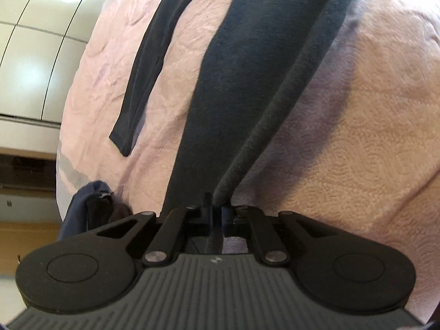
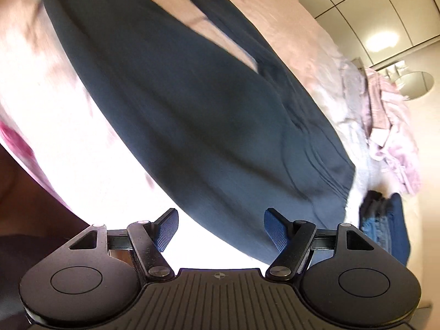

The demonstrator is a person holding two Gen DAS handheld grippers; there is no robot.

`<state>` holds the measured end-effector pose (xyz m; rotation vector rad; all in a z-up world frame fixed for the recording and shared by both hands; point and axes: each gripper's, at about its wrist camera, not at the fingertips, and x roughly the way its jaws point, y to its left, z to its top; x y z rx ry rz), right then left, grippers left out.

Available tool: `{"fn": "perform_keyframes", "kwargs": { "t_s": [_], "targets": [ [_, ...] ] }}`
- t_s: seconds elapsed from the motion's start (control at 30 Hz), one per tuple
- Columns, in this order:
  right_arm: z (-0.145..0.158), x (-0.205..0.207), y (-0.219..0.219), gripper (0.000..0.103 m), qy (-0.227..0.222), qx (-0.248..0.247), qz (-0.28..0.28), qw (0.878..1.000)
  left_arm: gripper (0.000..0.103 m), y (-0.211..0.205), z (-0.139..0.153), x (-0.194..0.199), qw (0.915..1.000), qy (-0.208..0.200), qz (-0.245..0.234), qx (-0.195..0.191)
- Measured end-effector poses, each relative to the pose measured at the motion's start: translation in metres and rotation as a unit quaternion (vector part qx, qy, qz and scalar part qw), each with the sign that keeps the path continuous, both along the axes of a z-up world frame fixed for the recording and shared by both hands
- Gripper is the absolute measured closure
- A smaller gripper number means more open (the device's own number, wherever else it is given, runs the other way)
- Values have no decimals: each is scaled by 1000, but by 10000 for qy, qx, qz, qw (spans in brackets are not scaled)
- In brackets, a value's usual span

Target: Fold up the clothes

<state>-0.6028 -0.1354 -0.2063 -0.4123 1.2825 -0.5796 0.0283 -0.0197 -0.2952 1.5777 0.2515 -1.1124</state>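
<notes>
Bed cover: a pale pink quilted bedspread [image 1: 343, 165], its surface stamped with small swirls and creased in places, fills most of both views.
Garment: a dark navy long-sleeved knit top [image 1: 247, 68] lies spread over the bedspread – soft, matte, slightly fuzzy at the seams; a narrow sleeve [image 1: 143, 77] runs flat beside the body, apart from it, with its cuff end toward the camera.
Hem edge: a thick rolled edge of the top rises off the cover and runs straight into the left gripper.
Side pile: crumpled pink and blue clothes [image 2: 390, 165] sit at the far edge of the bed in the right wrist view, blurred.
Wardrobe: glossy cream panelled doors [image 1: 35, 49] stand beyond the bed.
Left gripper [image 1: 216, 209]: black linkage arms drawn in, fingers pressed together – pinching the top's rolled edge.
Right gripper [image 2: 221, 228]: blue ribbed pads [image 2: 275, 231] spread wide, nothing between them; the top's broad body lies just beyond the fingertips, not touched by them.
</notes>
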Motion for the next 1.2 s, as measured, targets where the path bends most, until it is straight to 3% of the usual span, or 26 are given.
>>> {"fn": "perform_keyframes", "kwargs": {
  "t_s": [0.13, 0.33, 0.53, 0.57, 0.6, 0.63, 0.73, 0.93, 1.07, 1.2],
  "targets": [
    [-21, -32, -30, 31, 252, -409, 270, 9985, 98, -18, 4, 0, 9991, 11, 408, 99],
    [-41, -76, -91, 31, 250, -963, 381, 9943, 98, -38, -5, -3, 9961, -225, 837, 142],
    [-50, -95, -134, 32, 248, -1133, 555, 9917, 98, -52, -11, -8, 9938, -401, 1015, 226],
    [-49, -96, -138, 37, 242, -1054, 638, 9921, 99, -53, -6, -8, 9935, -409, 1035, 256],
    [-46, -97, -141, 66, 238, -924, 733, 9927, 99, -55, 0, -8, 9931, -413, 1061, 280],
    [-40, -98, -145, 98, 202, -782, 779, 9937, 99, -57, 12, -6, 9926, -402, 1109, 275],
    [-8, -98, -159, 98, 5, -323, 761, 9966, 99, -65, 52, 0, 9911, -351, 1258, 255],
    [100, -80, -206, 99, -360, 12, 960, 9947, 99, -100, 150, 31, 9856, -12, 1682, 186],
    [151, -45, -248, 99, -181, 134, 1363, 9904, 99, -134, 182, 64, 9821, 451, 1758, 508],
    [168, 4, -299, 99, 363, 317, 1838, 9818, 99, -169, 183, 99, 9802, 811, 1511, 987]
  ]
}}
